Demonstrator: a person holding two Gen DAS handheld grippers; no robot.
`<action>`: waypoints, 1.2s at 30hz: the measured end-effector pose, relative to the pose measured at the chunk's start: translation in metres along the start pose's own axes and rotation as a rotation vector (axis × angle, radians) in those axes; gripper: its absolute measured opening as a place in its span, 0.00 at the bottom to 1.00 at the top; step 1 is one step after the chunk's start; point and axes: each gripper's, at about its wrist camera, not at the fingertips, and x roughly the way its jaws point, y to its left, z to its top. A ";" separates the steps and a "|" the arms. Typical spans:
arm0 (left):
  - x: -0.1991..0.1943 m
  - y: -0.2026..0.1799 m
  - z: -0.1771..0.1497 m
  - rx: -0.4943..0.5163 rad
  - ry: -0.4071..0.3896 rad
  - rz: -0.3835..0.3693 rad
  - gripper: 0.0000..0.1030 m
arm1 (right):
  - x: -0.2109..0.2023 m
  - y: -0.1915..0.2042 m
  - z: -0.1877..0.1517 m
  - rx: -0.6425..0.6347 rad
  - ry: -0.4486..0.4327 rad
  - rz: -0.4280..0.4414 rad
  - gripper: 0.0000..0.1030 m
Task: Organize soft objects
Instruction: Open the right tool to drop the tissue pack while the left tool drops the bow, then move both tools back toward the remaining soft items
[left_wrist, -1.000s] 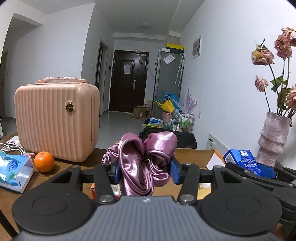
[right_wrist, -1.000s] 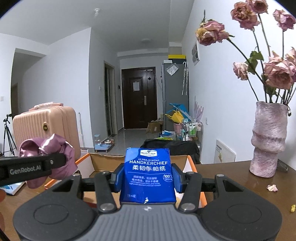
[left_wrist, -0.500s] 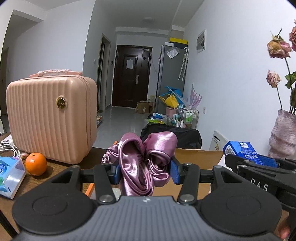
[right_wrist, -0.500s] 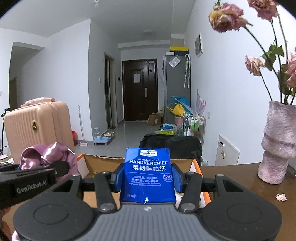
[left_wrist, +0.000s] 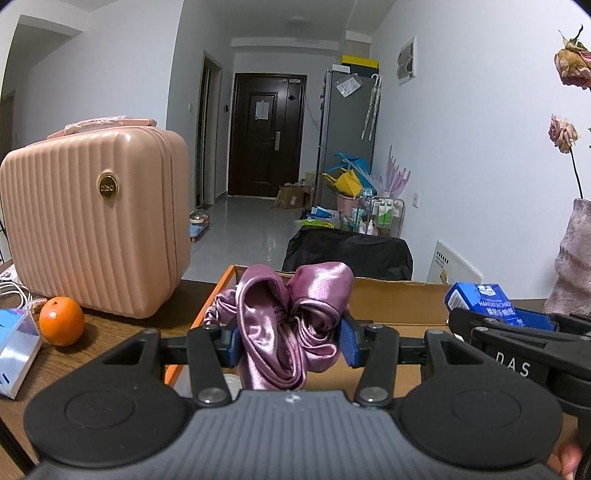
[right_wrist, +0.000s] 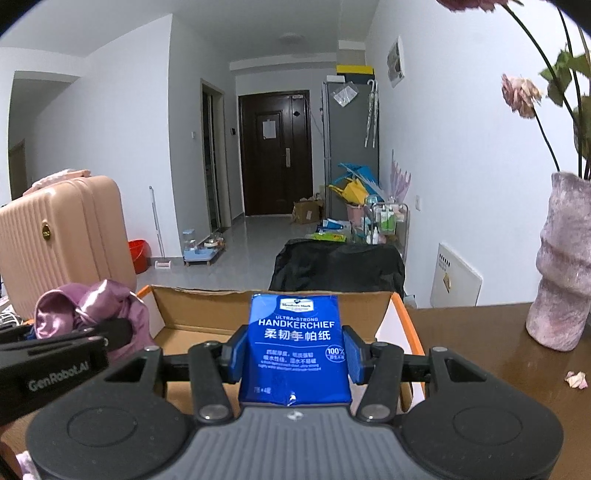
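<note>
Both grippers had advanced toward the cardboard box (right_wrist: 280, 302) at frame centre, the left gripper (left_wrist: 290, 341) easing open around the satin scrunchie (left_wrist: 291, 325), the right gripper (right_wrist: 293, 354) clamping the handkerchief pack (right_wrist: 295, 347), likely nearing drop-off.

The cardboard box (left_wrist: 395, 295) shows only its far wall and orange left rim; its floor is hidden behind the left gripper (left_wrist: 290, 341) and satin cloth (left_wrist: 291, 325). At the right edge, the vase (left_wrist: 574, 266) is cut off. Lower left, the tissue box (left_wrist: 16, 354) is cropped.
</note>
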 end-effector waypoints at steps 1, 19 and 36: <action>0.000 0.000 0.000 0.000 0.001 -0.001 0.53 | 0.001 -0.001 0.000 0.004 0.011 0.004 0.49; -0.001 0.013 0.000 -0.049 -0.027 0.095 1.00 | -0.008 -0.017 -0.003 0.093 -0.017 -0.098 1.00; -0.030 0.016 0.000 -0.062 -0.057 0.060 1.00 | -0.044 -0.024 -0.006 0.078 -0.047 -0.095 1.00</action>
